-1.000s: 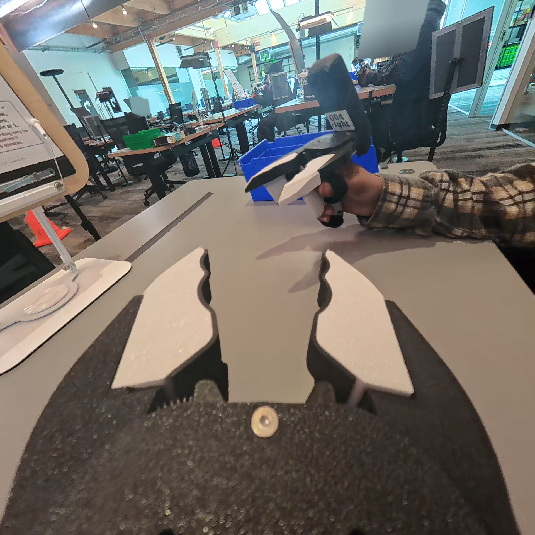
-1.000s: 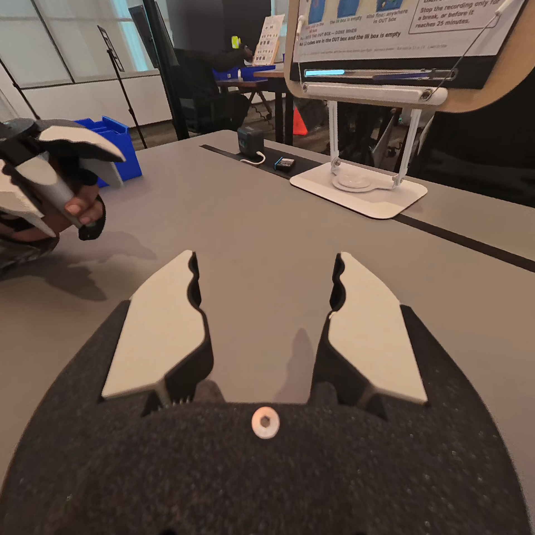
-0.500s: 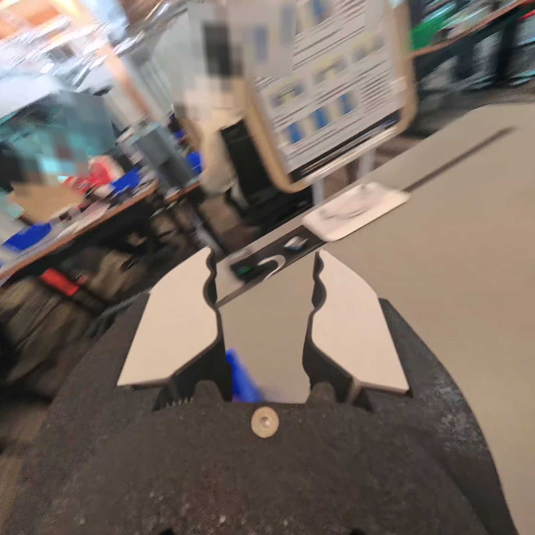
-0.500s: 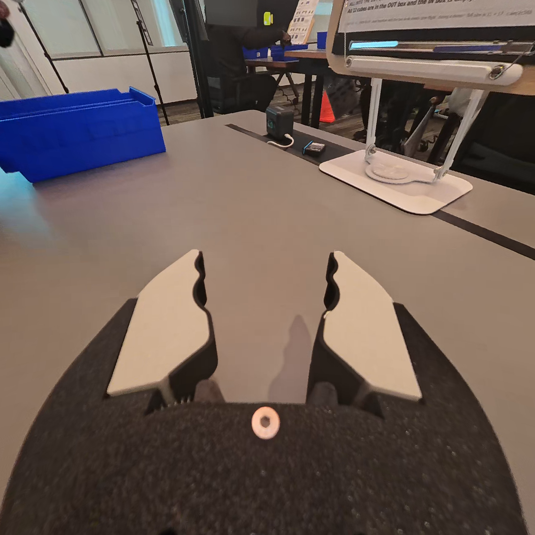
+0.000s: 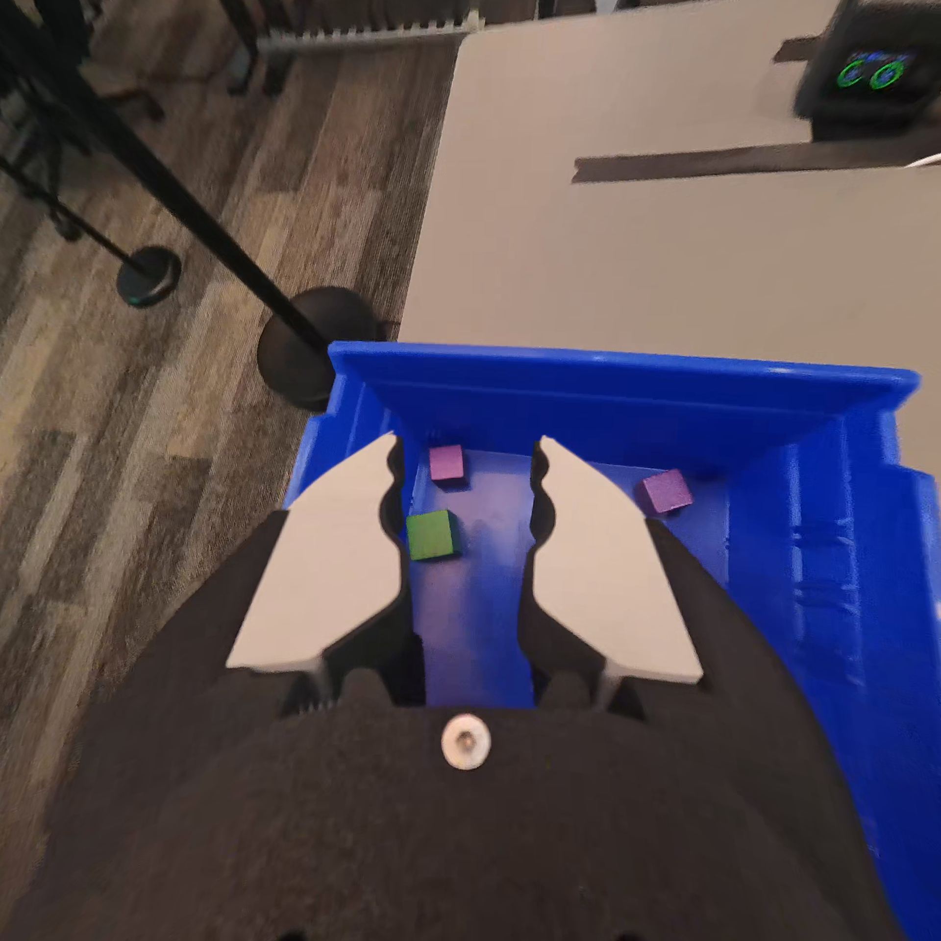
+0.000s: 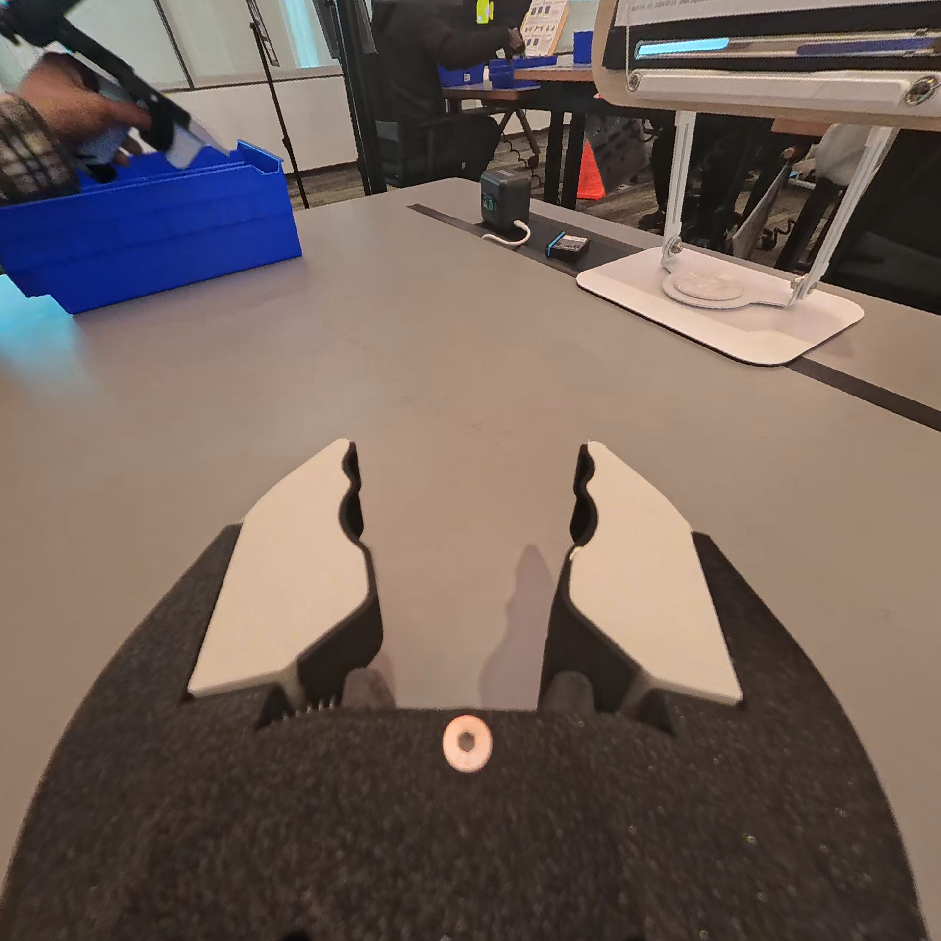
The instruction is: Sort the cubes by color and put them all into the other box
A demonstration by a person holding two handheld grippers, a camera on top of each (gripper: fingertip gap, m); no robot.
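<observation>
In the left wrist view my left gripper [image 5: 466, 448] is open and empty, pointing down into a blue box [image 5: 611, 377] at the table's corner. On the box floor lie a green cube [image 5: 432, 534] just inside my left finger, a purple cube [image 5: 447, 462] beyond it, and a second purple cube [image 5: 666, 490] to the right. In the right wrist view my right gripper [image 6: 468, 448] is open and empty, low over the grey table [image 6: 458, 356]. The same blue box [image 6: 153, 239] shows at far left with the left gripper [image 6: 183, 137] above it.
A white stand base [image 6: 723, 310] holding a board sits at the right of the table. A small black device [image 6: 501, 201] with a white cable and a small black box [image 6: 568, 247] lie on a dark strip. The table edge [image 5: 427, 203] drops to wood floor with black stand poles [image 5: 168, 193].
My left gripper swung left from facing across the table and now points down into the blue box. My right gripper shifted slightly forward; the left hand now shows over the box in its view.
</observation>
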